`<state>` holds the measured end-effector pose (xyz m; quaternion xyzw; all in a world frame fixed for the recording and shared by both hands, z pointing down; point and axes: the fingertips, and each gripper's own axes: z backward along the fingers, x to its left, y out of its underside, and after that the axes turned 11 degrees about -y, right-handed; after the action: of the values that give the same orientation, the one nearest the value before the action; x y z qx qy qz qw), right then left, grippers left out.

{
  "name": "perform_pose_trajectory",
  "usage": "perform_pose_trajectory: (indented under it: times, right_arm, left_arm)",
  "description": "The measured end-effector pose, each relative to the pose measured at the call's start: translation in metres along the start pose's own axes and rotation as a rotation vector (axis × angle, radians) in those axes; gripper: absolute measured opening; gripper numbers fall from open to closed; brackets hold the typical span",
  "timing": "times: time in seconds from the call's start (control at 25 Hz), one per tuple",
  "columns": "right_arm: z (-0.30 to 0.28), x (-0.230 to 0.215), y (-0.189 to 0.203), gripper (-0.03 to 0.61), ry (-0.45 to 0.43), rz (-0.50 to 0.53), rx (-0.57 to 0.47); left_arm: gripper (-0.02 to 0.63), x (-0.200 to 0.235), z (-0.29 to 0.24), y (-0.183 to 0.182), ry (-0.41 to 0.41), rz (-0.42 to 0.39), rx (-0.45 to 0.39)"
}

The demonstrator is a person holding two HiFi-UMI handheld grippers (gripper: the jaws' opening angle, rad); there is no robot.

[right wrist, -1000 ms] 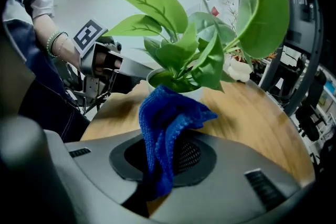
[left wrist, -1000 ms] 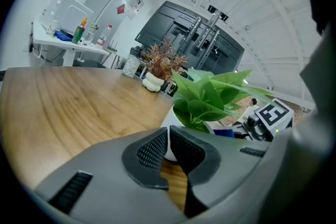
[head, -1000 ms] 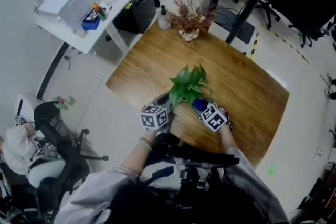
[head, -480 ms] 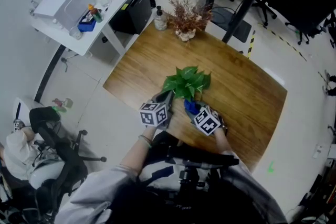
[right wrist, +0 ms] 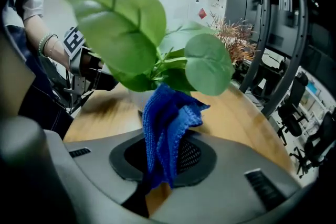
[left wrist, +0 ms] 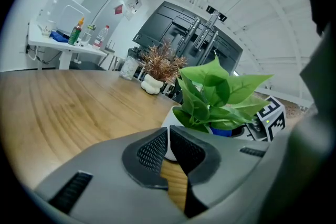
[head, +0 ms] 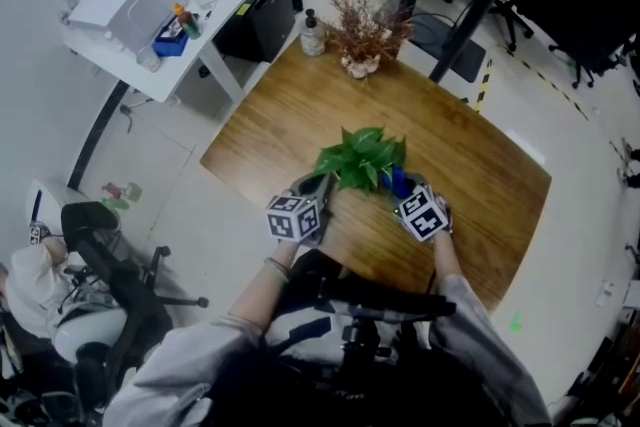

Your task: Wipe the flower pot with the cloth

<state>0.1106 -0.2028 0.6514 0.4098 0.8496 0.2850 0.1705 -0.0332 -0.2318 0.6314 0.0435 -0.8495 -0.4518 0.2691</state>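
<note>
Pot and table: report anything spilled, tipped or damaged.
Nothing stands out. The pot stands upright on the table, its leaves are intact, and no soil or water shows around it. The cloth is bunched in the right gripper, as wiping would need.

The right gripper point(head: 408, 194) and cloth point(head: 399, 180) have been swung from the near side of the flower pot point(left wrist: 171, 116) to, seemingly, its right.
</note>
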Motion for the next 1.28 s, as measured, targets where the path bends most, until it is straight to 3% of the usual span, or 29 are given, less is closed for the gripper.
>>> perform_pose_trajectory:
  times: [0.28, 0.64, 0.88, 1.12, 1.28]
  right_arm:
    - [-0.009, 0.003, -0.028, 0.084, -0.097, 0.093, -0.060]
    - [-0.032, 0.027, -0.016, 0.084, -0.137, 0.125, 0.023]
    - [-0.042, 0.030, -0.009, 0.084, -0.107, 0.074, 0.038]
    - [-0.020, 0.024, 0.000, 0.084, -0.005, -0.043, 0.004]
    - [-0.003, 0.032, 0.006, 0.084, 0.017, -0.126, -0.063]
  left_arm:
    - [0.003, 0.000, -0.016, -0.014, 0.012, -0.023, 0.000]
    - [0.003, 0.013, -0.026, -0.017, -0.002, -0.016, 0.012]
    - [0.003, 0.017, -0.030, -0.007, -0.015, -0.016, 0.035]
    - [0.003, 0.011, -0.017, -0.003, -0.017, -0.008, 0.018]
    - [0.003, 0.008, -0.005, 0.000, -0.037, 0.010, 0.002]
